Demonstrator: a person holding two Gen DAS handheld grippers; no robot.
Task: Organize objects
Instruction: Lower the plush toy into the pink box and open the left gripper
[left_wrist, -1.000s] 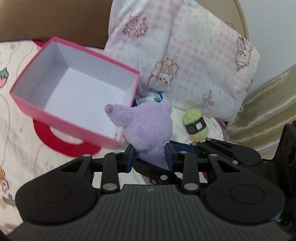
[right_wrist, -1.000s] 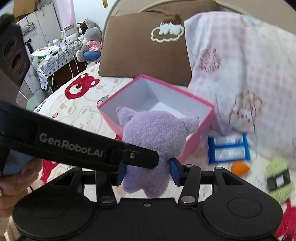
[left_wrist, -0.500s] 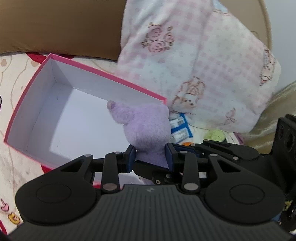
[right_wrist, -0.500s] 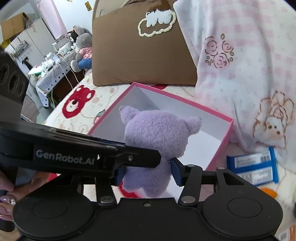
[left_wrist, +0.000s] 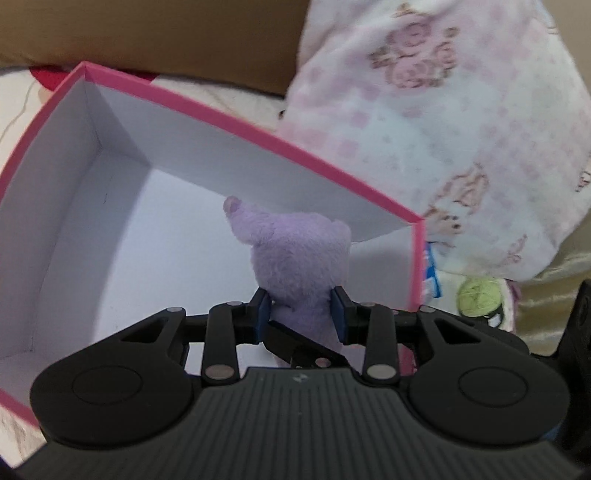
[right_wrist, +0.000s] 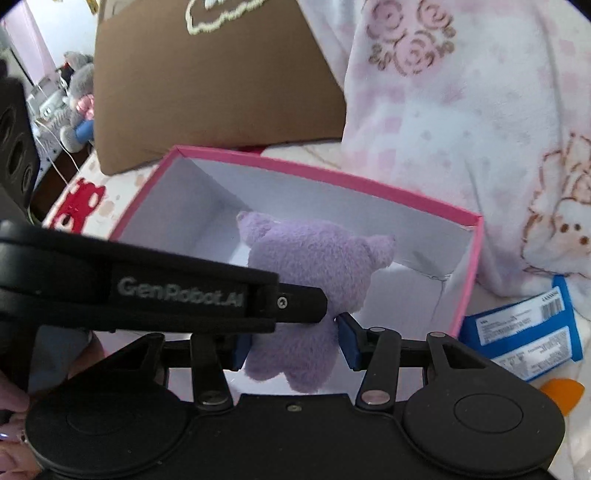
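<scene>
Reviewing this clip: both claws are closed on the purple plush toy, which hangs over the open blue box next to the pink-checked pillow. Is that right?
One thing is off: the box is pink outside with a white interior, not blue, as the right wrist view shows. The rest holds: the left claw and right claw both clamp the purple plush toy over the open box, beside the pink-checked pillow.

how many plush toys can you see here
2: a purple plush toy held over the pink box, and a grey one far back left. Others may be hidden.
</scene>
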